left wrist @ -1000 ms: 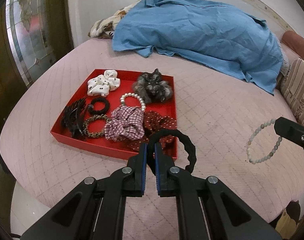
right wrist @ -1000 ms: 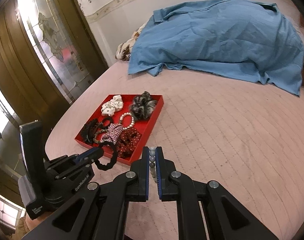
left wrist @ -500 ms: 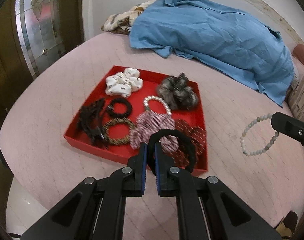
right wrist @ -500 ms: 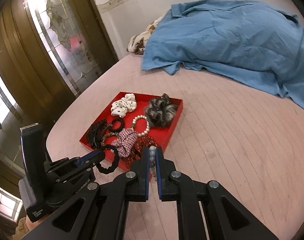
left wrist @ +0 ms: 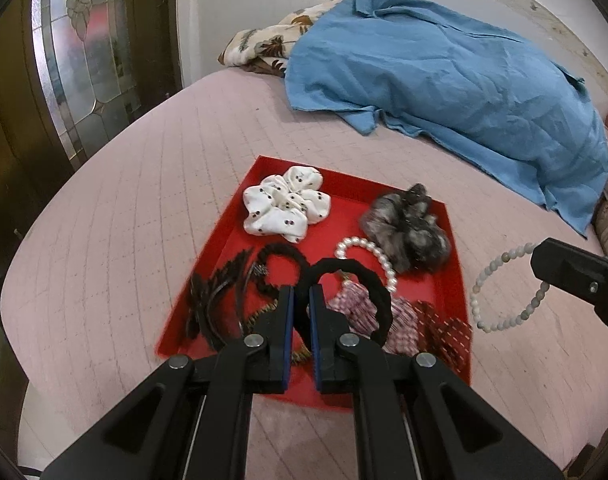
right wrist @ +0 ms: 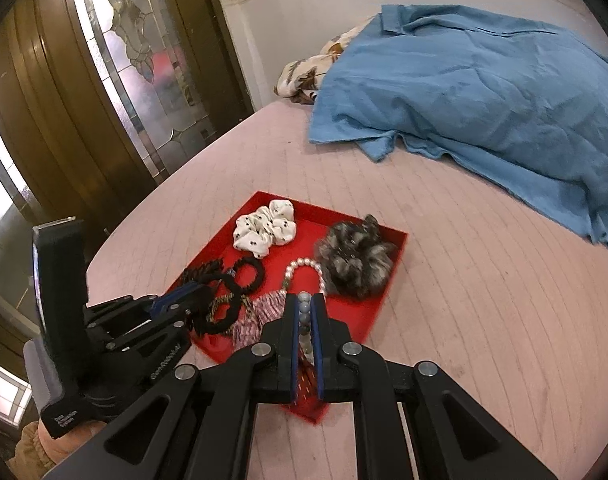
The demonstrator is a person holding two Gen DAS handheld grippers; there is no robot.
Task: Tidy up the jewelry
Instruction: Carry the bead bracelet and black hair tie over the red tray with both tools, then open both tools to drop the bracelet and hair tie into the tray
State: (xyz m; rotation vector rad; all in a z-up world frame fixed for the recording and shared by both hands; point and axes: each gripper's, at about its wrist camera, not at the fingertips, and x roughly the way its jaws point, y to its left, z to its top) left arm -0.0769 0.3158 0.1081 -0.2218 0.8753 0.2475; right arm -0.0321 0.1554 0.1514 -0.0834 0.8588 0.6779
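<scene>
left gripper side print: white letters along the black plastic body, seen upside down in the right wrist view, looks like "GenRobot.AI", blurred, not certain
left gripper handle base print: two small white lines near its lower end, first word maybe "Data", rest too small to read
other readable text: none in the left wrist view

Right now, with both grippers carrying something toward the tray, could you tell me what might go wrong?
The black hair tie in the left gripper dangles over the plaid scrunchie and pearl bracelet, so it could snag them. The right gripper pinches the beaded bracelet by few beads; it may slip onto the bed, short of the red tray.
</scene>
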